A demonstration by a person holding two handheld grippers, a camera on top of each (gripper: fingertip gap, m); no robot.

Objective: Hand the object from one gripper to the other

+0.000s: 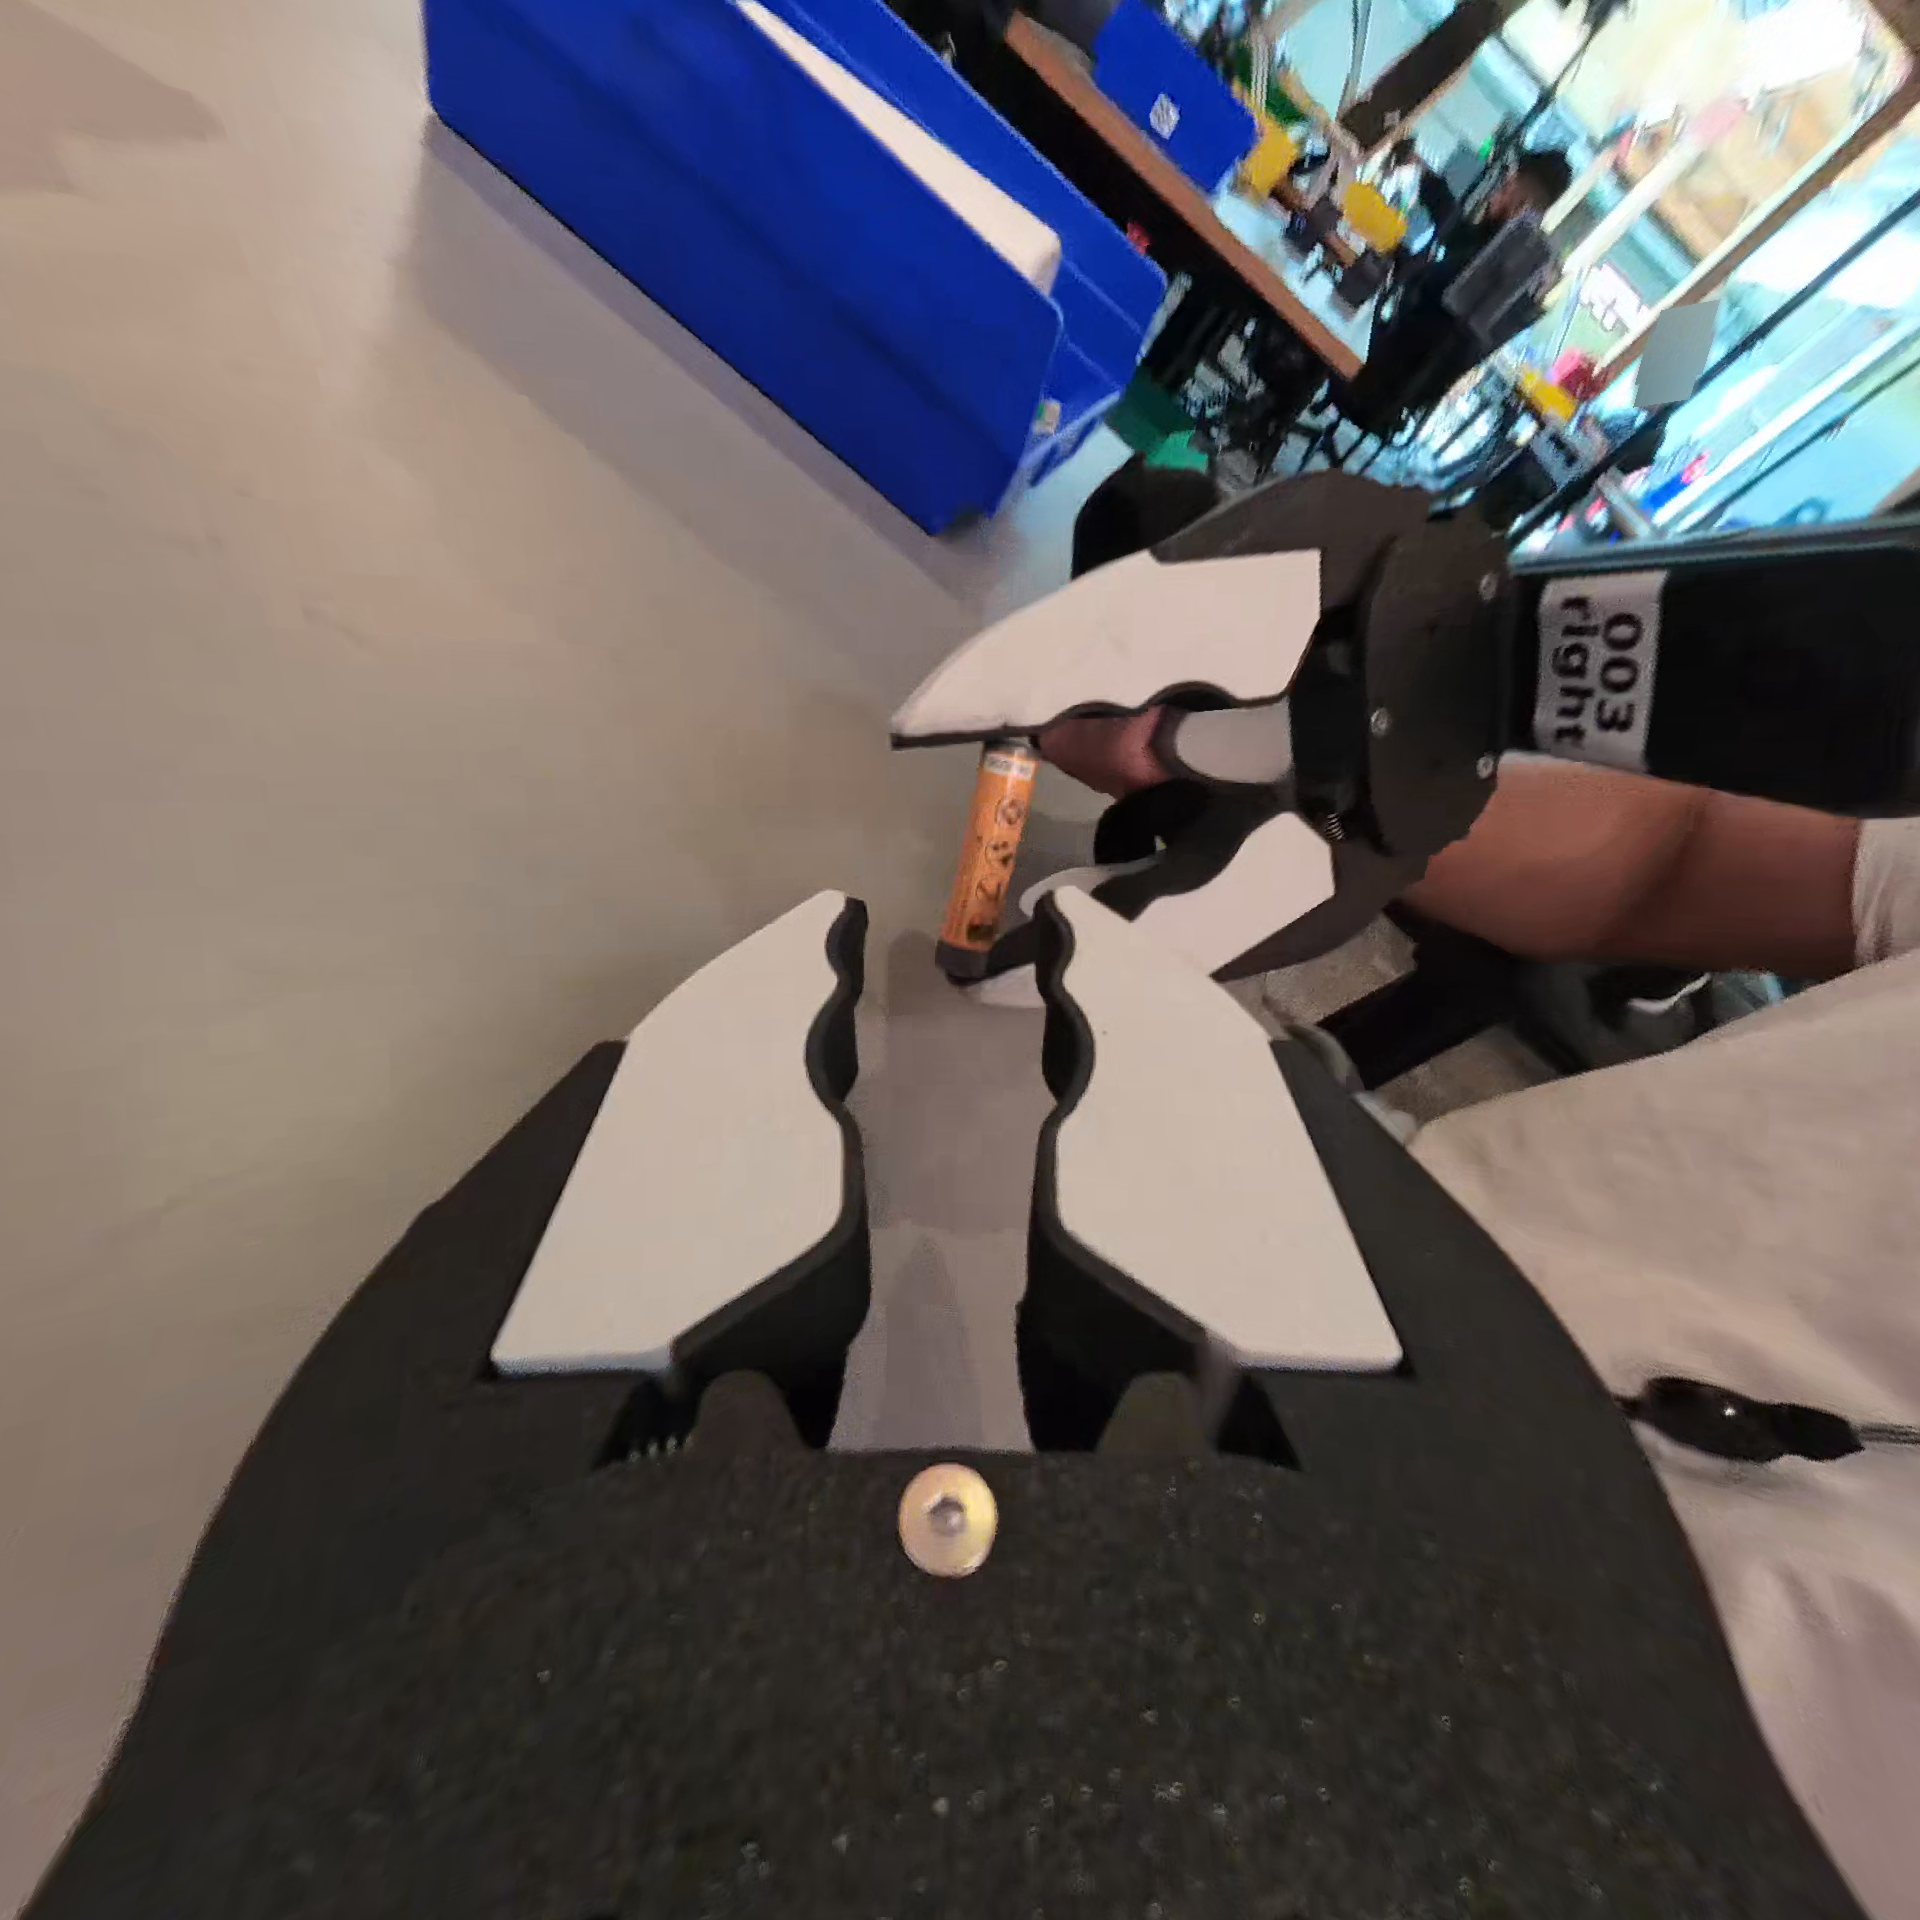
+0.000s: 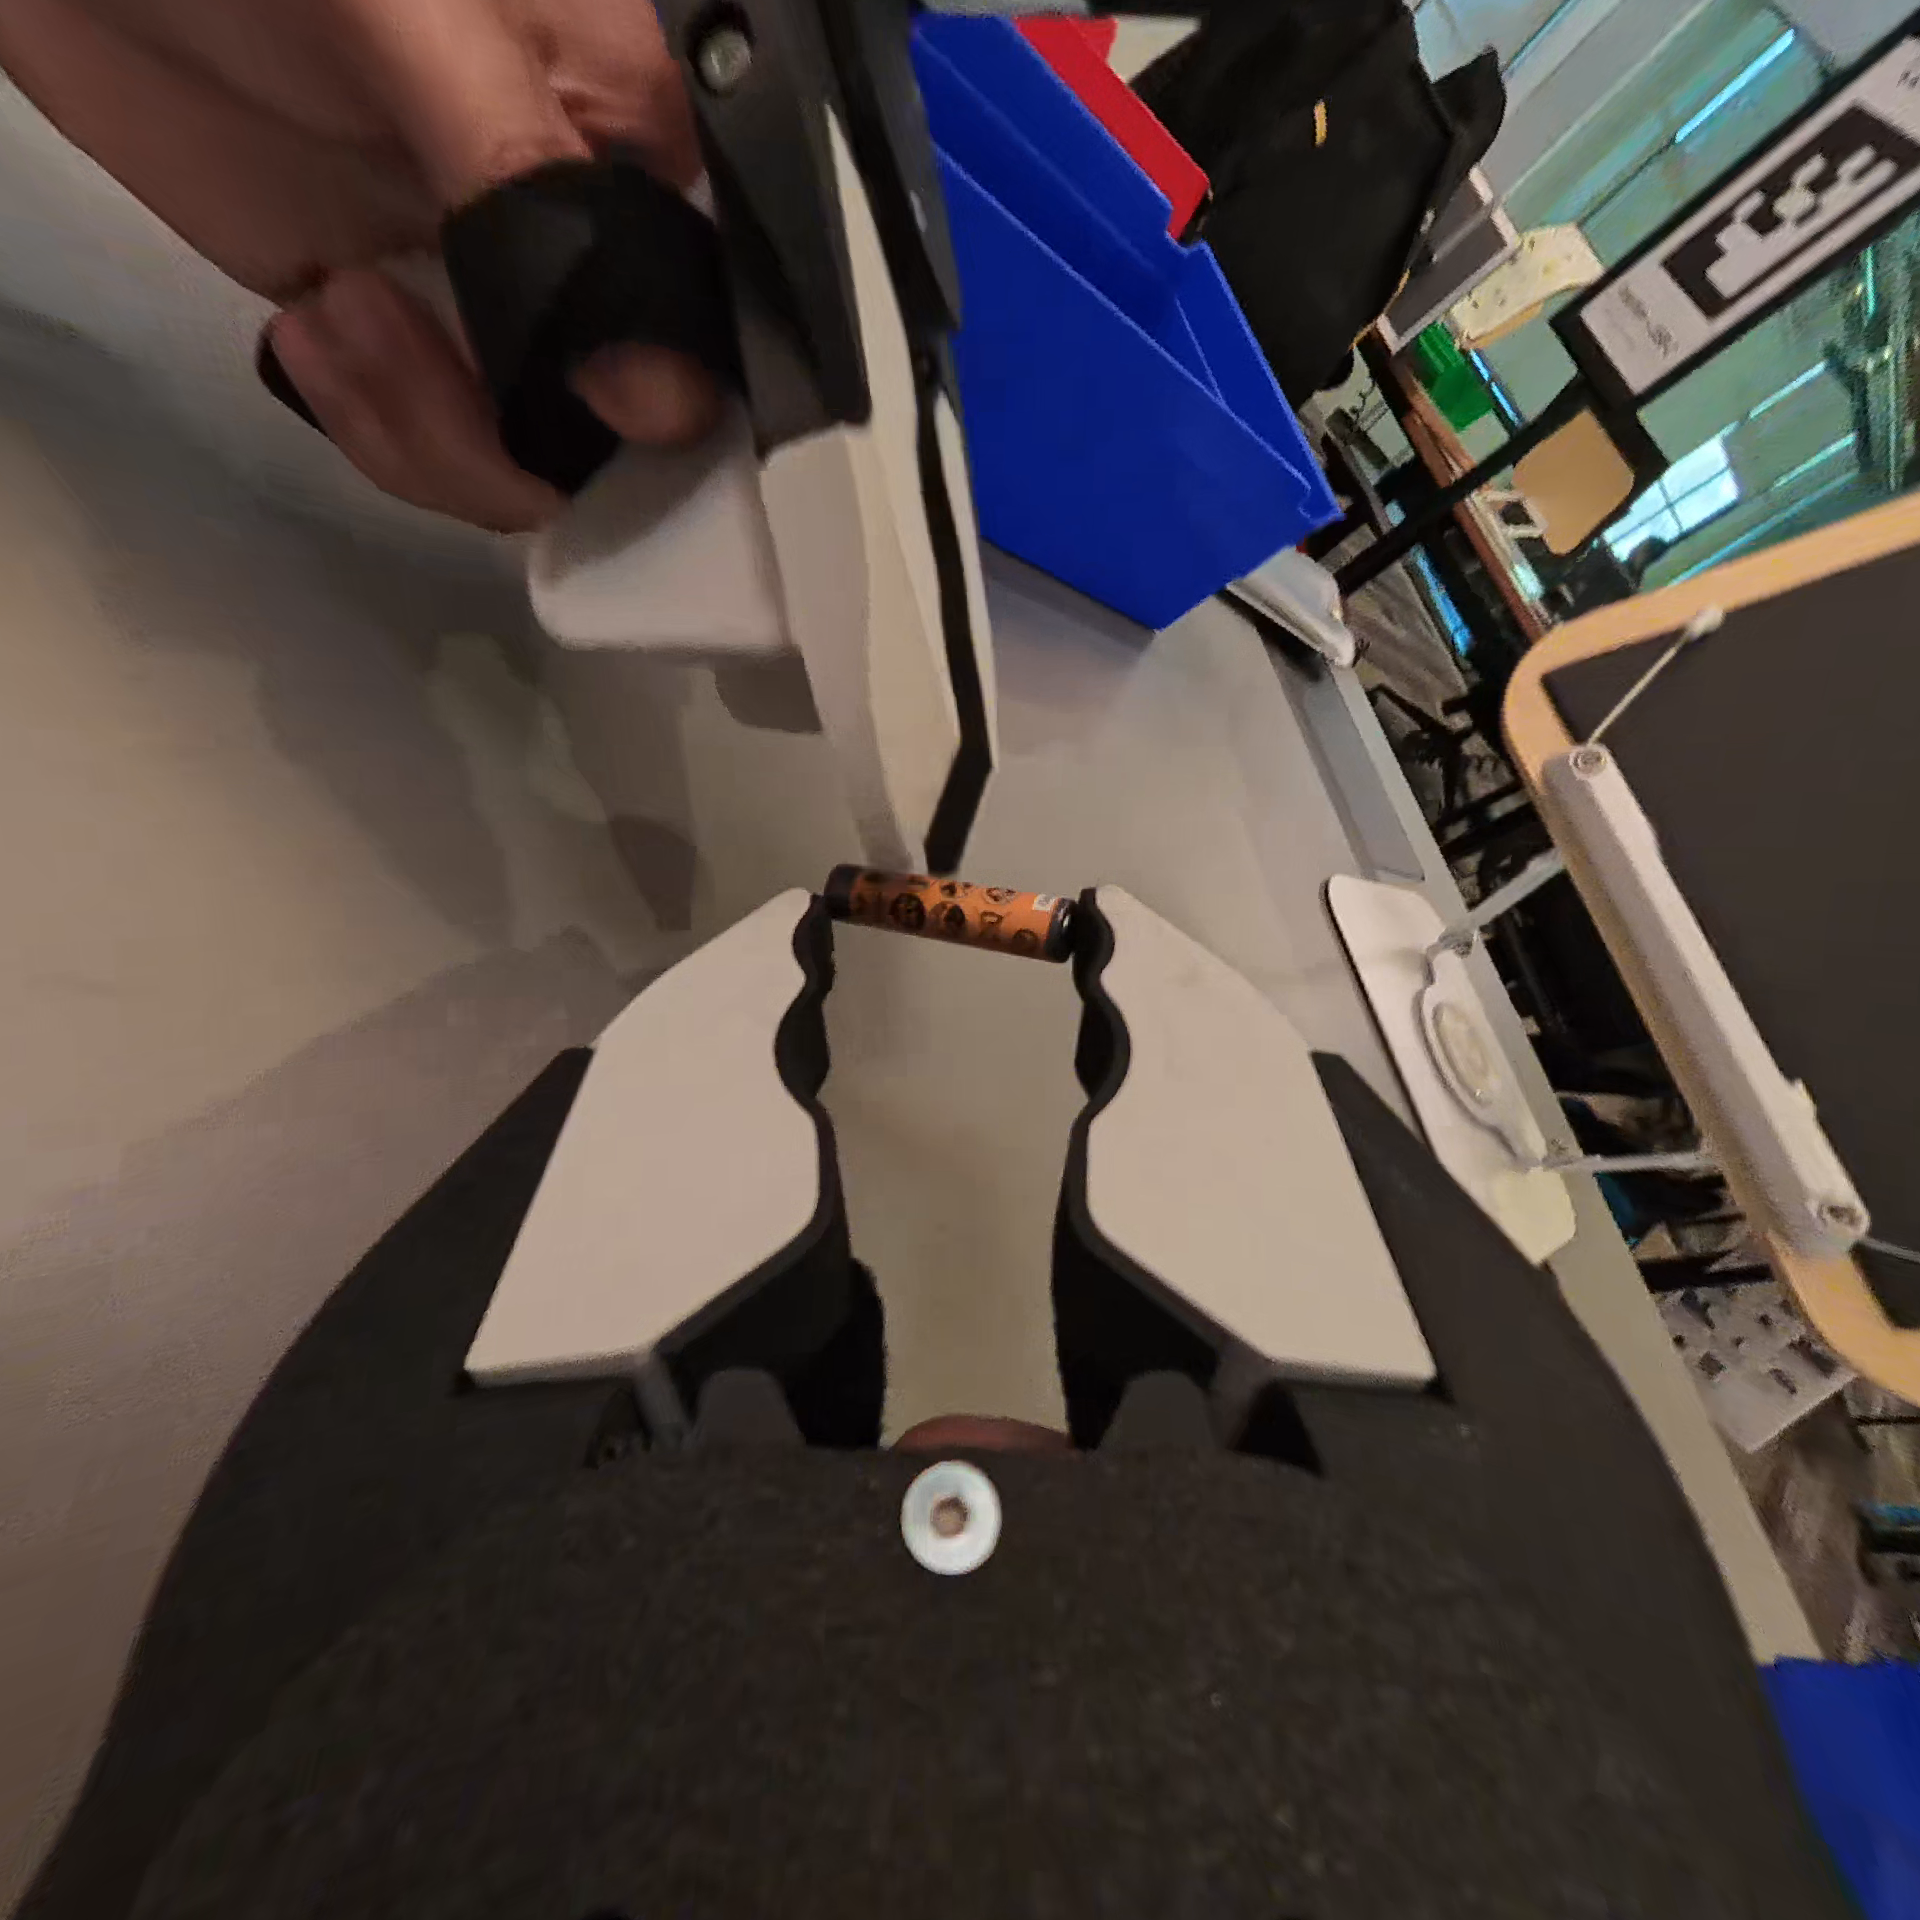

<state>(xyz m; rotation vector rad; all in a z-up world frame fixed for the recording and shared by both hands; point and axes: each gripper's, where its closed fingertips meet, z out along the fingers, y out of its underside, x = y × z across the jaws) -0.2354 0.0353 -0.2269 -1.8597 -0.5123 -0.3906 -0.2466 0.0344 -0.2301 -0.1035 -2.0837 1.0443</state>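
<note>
A small orange cylinder with black ends (image 2: 951, 914) is clamped end to end between the fingertips of my right gripper (image 2: 951, 920), just above the pale table. In the left wrist view the cylinder (image 1: 987, 852) stands nearly upright in the right gripper (image 1: 977, 821), which comes in from the right. My left gripper (image 1: 951, 914) is open and empty, its tips just short of the cylinder's lower end. In the right wrist view one of the left gripper's fingers (image 2: 904, 582) reaches down from above, its tip close to the cylinder.
Blue bins (image 1: 748, 229) stand at the back of the pale table (image 1: 312, 727), and they also show in the right wrist view (image 2: 1091, 416). A white flat mount (image 2: 1455, 1060) lies at the table's right edge. A wood-rimmed black panel (image 2: 1766, 883) stands beyond it. A person's forearm (image 1: 1610, 883) is at the right. My two grippers' fingertips are within a few centimetres of each other.
</note>
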